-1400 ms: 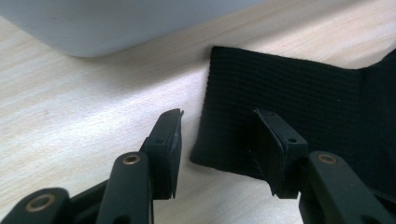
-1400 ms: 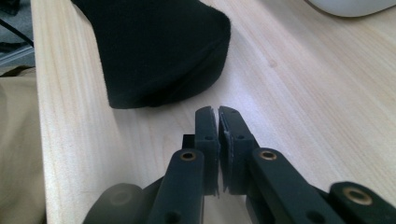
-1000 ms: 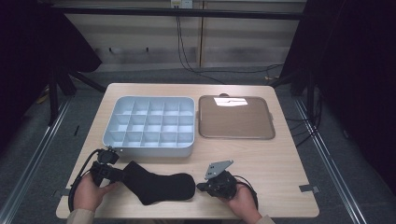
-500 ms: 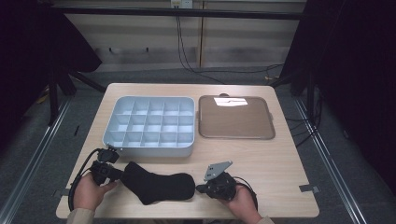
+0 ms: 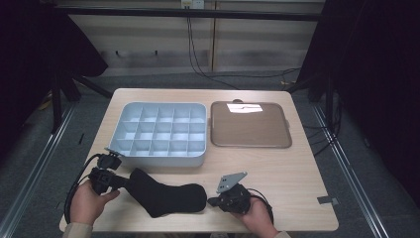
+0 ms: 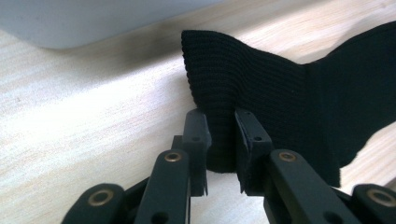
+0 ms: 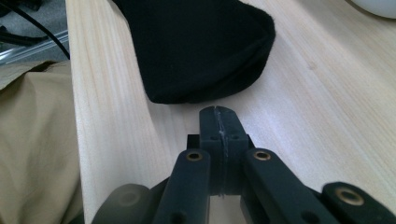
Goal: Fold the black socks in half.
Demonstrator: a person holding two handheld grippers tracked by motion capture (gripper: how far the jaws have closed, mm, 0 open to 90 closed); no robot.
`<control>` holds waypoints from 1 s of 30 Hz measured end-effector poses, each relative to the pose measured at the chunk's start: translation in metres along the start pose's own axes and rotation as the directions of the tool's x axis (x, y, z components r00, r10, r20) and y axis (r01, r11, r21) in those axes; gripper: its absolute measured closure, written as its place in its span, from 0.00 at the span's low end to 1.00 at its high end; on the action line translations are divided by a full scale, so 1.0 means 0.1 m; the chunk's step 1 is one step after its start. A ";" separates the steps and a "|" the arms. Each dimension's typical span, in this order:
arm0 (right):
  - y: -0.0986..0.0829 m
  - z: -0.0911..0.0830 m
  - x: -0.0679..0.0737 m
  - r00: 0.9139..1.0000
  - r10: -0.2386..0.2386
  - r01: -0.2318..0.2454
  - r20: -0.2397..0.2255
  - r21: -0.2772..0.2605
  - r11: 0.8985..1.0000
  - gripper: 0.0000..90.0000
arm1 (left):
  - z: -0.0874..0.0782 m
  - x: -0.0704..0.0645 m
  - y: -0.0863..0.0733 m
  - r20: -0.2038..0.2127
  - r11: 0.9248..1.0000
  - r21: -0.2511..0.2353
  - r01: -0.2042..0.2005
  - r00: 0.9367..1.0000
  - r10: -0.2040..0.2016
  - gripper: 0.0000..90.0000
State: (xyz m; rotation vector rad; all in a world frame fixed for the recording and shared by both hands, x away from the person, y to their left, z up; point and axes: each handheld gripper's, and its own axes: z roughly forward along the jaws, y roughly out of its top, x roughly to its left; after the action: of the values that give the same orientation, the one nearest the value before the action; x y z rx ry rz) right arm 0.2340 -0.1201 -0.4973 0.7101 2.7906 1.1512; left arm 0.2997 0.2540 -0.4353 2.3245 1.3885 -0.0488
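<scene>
A black sock [image 5: 166,194] lies along the table's front edge, cuff to the left and toe to the right. My left gripper [image 5: 124,182] is shut on the ribbed cuff [image 6: 233,98], which stands pinched between its two jaws. My right gripper [image 5: 212,201] sits just right of the toe [image 7: 205,56], its jaws pressed together with nothing between them, a short gap of bare wood from the sock.
A pale blue divided tray [image 5: 161,132] with several compartments stands behind the sock. To its right lies a flat brown tray [image 5: 249,126]. The wooden table [image 5: 297,173] has free room at the right. The front edge runs close by my right gripper.
The left gripper has shifted slightly right and forward with the cuff. The right gripper has barely moved.
</scene>
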 end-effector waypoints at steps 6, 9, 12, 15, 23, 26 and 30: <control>0.02 0.02 0.01 1.000 -0.010 0.010 0.000 0.005 1.000 1.00 | -0.06 -0.04 0.02 0.012 1.000 0.001 -0.014 1.000 0.014 0.85; 0.02 0.02 0.02 1.000 -0.005 0.005 -0.001 0.004 1.000 1.00 | -0.08 -0.04 0.03 0.016 1.000 0.004 -0.011 1.000 0.011 0.85; 0.03 0.03 0.03 1.000 -0.004 0.004 -0.005 0.005 1.000 1.00 | -0.11 -0.06 0.04 0.022 1.000 0.002 -0.012 1.000 0.012 0.85; 0.03 0.04 0.03 1.000 0.001 -0.001 -0.012 -0.002 1.000 1.00 | -0.12 -0.08 0.05 0.021 1.000 0.002 -0.014 1.000 0.014 0.85; 0.05 0.06 0.04 1.000 0.009 -0.009 -0.014 -0.007 1.000 1.00 | -0.17 -0.15 0.09 0.027 0.999 0.019 -0.033 0.999 0.033 0.85; 0.06 0.08 0.05 1.000 0.012 -0.012 -0.011 -0.011 1.000 1.00 | -0.17 -0.17 0.11 0.026 0.999 0.014 -0.029 0.999 0.029 0.85; 0.06 0.08 0.06 1.000 0.022 -0.022 -0.010 -0.006 1.000 1.00 | -0.19 -0.19 0.14 0.025 0.999 0.012 -0.036 0.999 0.036 0.85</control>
State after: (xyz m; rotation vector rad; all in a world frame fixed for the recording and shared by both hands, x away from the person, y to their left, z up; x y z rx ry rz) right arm 0.2324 -0.1079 -0.4982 0.7381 2.7933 1.1696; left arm 0.2984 0.2401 -0.4090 2.3506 1.3374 -0.0760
